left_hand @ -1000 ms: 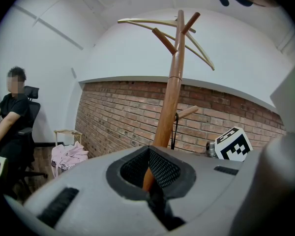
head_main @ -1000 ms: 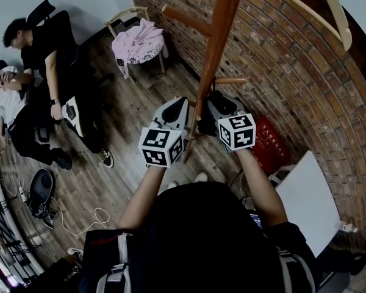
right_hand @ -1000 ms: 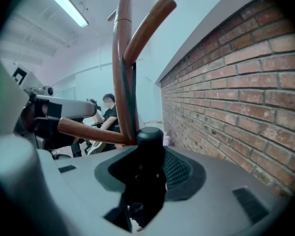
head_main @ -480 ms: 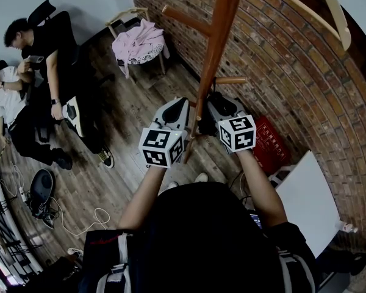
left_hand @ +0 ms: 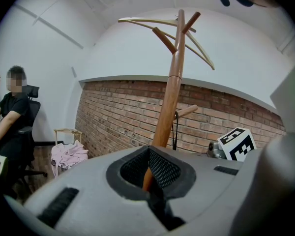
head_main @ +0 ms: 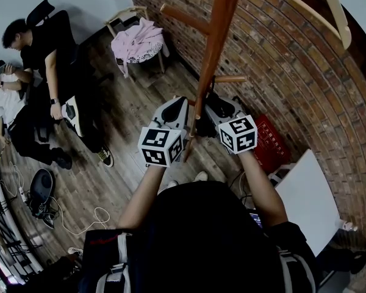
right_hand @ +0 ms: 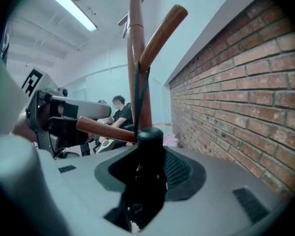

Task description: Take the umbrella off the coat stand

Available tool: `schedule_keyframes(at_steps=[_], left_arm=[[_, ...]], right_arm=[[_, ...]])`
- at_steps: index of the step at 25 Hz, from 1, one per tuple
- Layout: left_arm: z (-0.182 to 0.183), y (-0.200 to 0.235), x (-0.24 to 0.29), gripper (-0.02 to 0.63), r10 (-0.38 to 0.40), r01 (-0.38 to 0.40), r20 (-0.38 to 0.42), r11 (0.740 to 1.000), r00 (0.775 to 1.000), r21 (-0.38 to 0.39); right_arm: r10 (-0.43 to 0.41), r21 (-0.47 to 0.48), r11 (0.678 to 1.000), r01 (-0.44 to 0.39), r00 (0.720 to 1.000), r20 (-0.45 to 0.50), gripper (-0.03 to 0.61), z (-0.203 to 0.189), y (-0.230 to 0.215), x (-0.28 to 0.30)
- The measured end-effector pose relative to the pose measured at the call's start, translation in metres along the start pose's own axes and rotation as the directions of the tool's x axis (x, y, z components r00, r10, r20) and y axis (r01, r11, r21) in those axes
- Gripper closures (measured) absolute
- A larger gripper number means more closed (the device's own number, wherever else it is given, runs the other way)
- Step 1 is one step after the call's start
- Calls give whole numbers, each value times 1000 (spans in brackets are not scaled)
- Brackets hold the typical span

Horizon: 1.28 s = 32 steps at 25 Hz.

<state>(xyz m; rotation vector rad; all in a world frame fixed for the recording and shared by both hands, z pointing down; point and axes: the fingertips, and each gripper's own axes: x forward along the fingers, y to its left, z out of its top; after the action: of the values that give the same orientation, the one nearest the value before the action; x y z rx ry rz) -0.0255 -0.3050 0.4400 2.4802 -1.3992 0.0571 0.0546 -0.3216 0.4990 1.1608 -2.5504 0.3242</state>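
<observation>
Right gripper view: right gripper (right_hand: 145, 181) clamped on the umbrella (right_hand: 150, 141); left gripper (left_hand: 150, 181) clamped on a wooden peg (right_hand: 105, 130).

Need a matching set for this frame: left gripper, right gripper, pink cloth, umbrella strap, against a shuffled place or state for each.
1. left gripper
2. right gripper
3. pink cloth
4. strap

A. draped on the chair by the brick wall
B. shut on the black umbrella
C. hanging from the upper peg
D. shut on the lower peg of the coat stand

Pairs: 1-D, 2-B, 3-A, 4-C
</observation>
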Motion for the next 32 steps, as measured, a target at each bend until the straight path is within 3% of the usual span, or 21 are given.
schedule_keyframes(at_steps=[32], left_arm=[[-1, 10, -2, 595, 23, -23, 12, 999, 1000, -50]], right_arm=[[53, -35, 998, -52, 998, 29, 416, 4, 0, 13]])
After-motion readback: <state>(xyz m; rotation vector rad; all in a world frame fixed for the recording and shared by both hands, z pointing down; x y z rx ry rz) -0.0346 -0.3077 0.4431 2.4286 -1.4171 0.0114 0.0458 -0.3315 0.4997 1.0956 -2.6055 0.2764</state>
